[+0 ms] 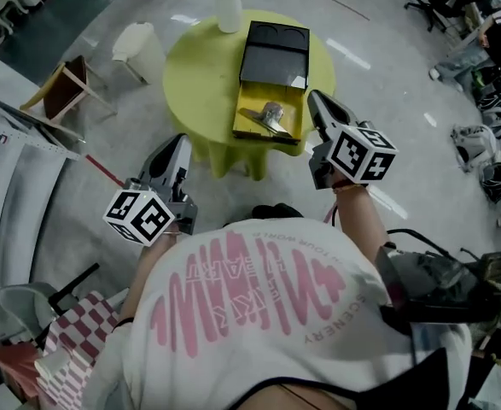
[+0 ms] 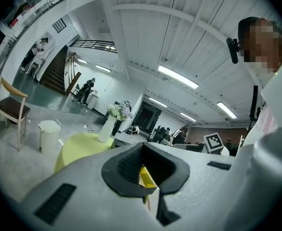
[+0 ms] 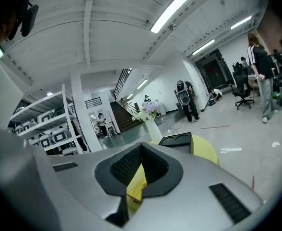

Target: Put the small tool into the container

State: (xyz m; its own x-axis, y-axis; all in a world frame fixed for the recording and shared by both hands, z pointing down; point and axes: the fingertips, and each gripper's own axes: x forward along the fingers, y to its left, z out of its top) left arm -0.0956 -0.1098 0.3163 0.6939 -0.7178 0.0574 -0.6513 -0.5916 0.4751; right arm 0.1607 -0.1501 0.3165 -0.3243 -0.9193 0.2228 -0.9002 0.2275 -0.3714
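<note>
1. While both grippers hung on the person's side of the round table (image 1: 197, 68), neither held anything. The left gripper (image 1: 180, 143) had its jaws together, and only a sliver of yellow background showed through the notch. The right gripper (image 1: 316, 99) was likewise fully closed and empty.
2. The small tool (image 1: 270, 115), silvery, lay inside the yellow container (image 1: 252, 95), towards the near half of it. The placing looked done, by this observer's reading.
3. The black lid (image 1: 274, 51) was open behind the container, on its far side.
4. Risk one: the container sat close to the table's near edge, with draped cloth just below. A knock from the right gripper, the nearer of the two, could slide it off and spill the tool.
5. Risk two: reaching to close the lid could clip its upper edge and drag the container along with it.
6. Risk three: the white vase (image 1: 228, 10) stood at the far rim just beyond the lid. It was tall and narrow, so an overreach past the lid could topple it.
7. Open room: bare floor lay right of the table and between the table and the person. The chair (image 1: 64, 88) and white bin (image 1: 139, 49) stood well apart on the left. The tabletop left of the container was bare.
</note>
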